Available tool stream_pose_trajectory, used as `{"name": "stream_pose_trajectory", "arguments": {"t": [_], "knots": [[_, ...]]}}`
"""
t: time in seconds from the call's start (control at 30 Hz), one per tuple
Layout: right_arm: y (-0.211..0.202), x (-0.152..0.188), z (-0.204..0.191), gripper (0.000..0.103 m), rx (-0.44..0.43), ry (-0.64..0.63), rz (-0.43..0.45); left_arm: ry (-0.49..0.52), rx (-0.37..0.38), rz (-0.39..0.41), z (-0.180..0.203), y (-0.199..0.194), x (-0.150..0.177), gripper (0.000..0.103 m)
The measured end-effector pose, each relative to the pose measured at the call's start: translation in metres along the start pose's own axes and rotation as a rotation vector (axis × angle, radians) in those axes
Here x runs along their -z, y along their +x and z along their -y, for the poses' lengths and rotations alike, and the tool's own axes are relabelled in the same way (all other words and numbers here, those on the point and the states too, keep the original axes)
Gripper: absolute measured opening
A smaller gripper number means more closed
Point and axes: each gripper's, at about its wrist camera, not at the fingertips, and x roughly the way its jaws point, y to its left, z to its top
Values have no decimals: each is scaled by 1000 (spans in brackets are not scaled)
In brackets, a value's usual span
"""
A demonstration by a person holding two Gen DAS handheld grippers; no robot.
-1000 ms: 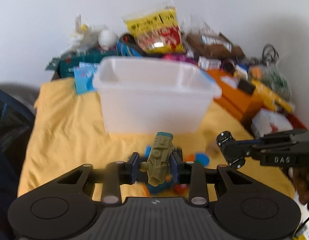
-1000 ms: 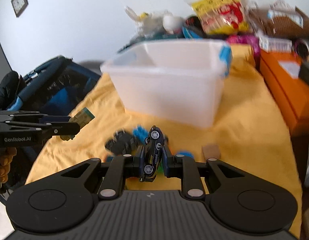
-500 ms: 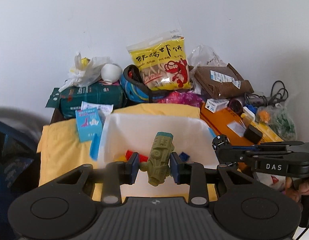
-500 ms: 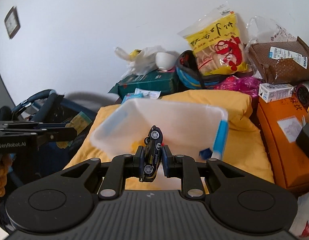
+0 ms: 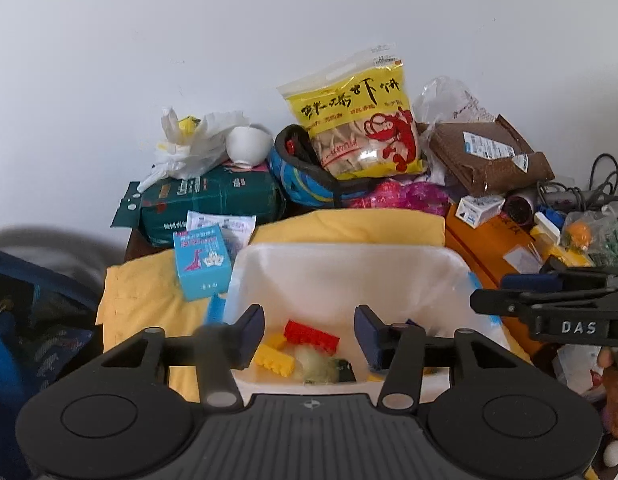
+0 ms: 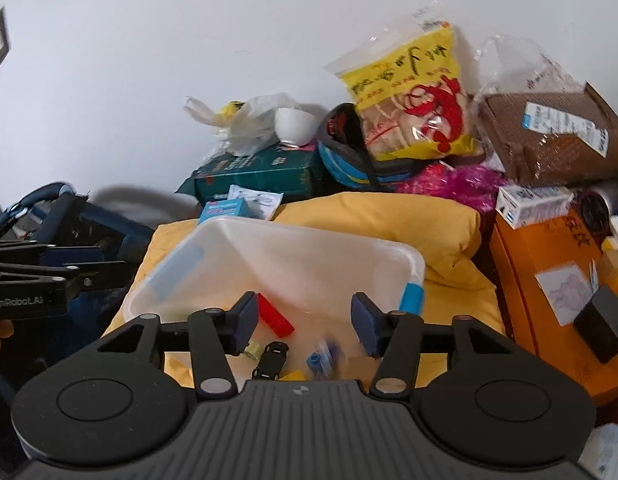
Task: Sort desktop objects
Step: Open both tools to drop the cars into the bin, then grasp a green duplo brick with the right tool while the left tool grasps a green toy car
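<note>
Both grippers hang over the white bin [image 5: 349,264], which sits on a yellow cloth [image 5: 145,300]. The left gripper [image 5: 309,334] is spread apart and empty; so is the right gripper [image 6: 305,324]. Inside the bin lie a red brick [image 5: 311,336], a yellow brick [image 5: 275,360], a blurred green toy [image 5: 319,364] and a black toy car [image 6: 271,360]. Behind it a snack bag [image 5: 359,128] with a red shrimp leans on the wall above a green pack [image 5: 213,200]. A blue card box [image 5: 201,266] stands just beside the bin, an orange box [image 6: 549,292] to its right. The right gripper reads "DAS", the left "GenRobot.AI".
</note>
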Motion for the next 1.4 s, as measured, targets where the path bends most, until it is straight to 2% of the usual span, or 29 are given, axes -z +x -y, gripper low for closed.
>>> {"name": "stream_pose_trajectory", "arguments": {"t": [0.1, 0.27, 0.43, 0.53, 0.73, 0.77, 0.8, 0.83, 0.97, 1.17, 1.27, 1.3, 1.4], "knots": [[-14, 13, -5, 55, -21, -43, 20, 4, 22, -20, 0, -6, 20, 54], [-38, 58, -8, 55, -45, -87, 20, 54, 66, -79, 15, -26, 91, 54], [-34, 124, -6, 53, -39, -86, -104, 59, 154, -192, 39, -33, 171, 54], [-28, 150, -4, 51, -33, -49, -165, 48, 189, -261, 52, -24, 202, 54], [-18, 163, -22, 49, -60, -103, -190, 36, 190, -274, 67, 2, 218, 51], [-16, 164, -26, 49, -65, -114, -191, 48, 212, -280, 68, 5, 221, 46], [-14, 162, -30, 49, -73, -128, -192, 66, 223, -277, 68, 7, 223, 32], [-11, 163, -34, 49, -80, -143, -192, 80, 219, -276, 68, 9, 224, 24], [0, 167, -50, 45, -112, -215, -200, 42, 204, -258, 50, 3, 224, 15], [25, 172, -72, 40, -115, -320, -220, -1, 146, -222, 28, -10, 220, 13], [34, 176, -77, 37, -110, -360, -243, -13, 139, -241, 20, -10, 223, 14], [36, 177, -77, 36, -111, -361, -244, -8, 136, -251, 20, -8, 224, 17], [38, 176, -78, 36, -121, -352, -245, -16, 145, -264, 21, -6, 226, 37]]}}
